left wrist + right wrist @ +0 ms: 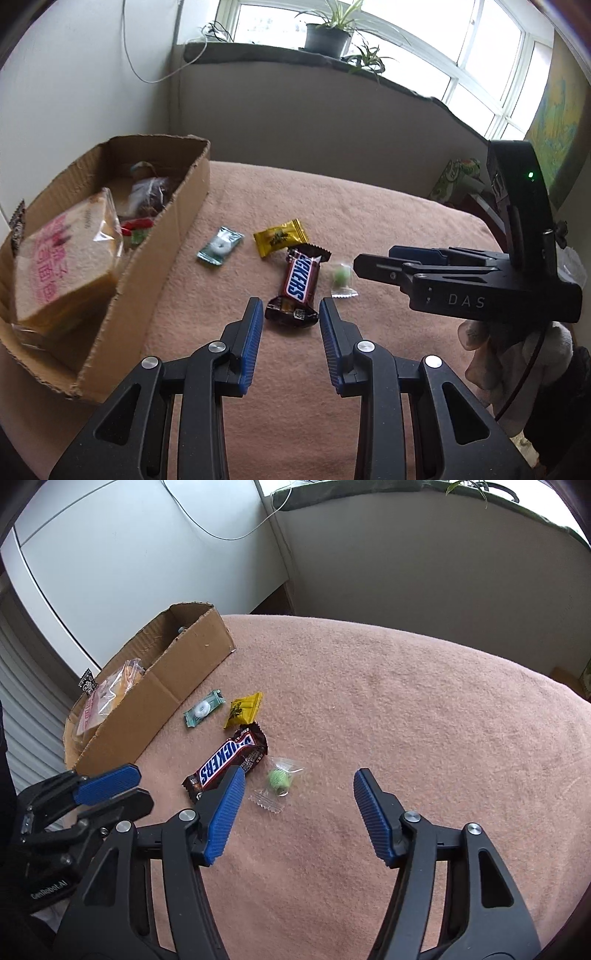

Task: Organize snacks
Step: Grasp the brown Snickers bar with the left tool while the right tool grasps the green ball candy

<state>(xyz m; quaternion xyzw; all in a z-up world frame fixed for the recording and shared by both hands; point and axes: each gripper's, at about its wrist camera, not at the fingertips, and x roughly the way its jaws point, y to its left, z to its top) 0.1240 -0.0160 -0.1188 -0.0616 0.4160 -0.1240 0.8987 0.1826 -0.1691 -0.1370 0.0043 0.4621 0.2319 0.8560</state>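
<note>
Item: Snickers bar (298,291), brown wrapper, lying flat on the pink blanket (369,221), loose, not yet in the cardboard box (155,266). Position relative to my tools: directly ahead of my left gripper (291,308), its near crimped end sitting just beyond and between the two blue pads; in the left wrist view its long axis runs almost straight away from me, roughly in line with the fingers, so the jaws would close across its narrow width. Left gripper: jaws apart, holding nothing. Right gripper (299,779): jaws spread wide, empty, its left finger overlapping the bar's near end in its own view; the bar lies off to its left and on a diagonal there, so I judge the left arm the nearer and better lined up. Other loose items, same blanket: green candy in a clear wrapper (341,278) just right of the bar, yellow sweet (280,236) touching or just beyond its far end, teal mint packet (220,245) nearer the box. Box contents: bagged bread slices (62,266) and several smaller packets. Box stands to the left of the bar, well within the left side's reach, I judge.
</note>
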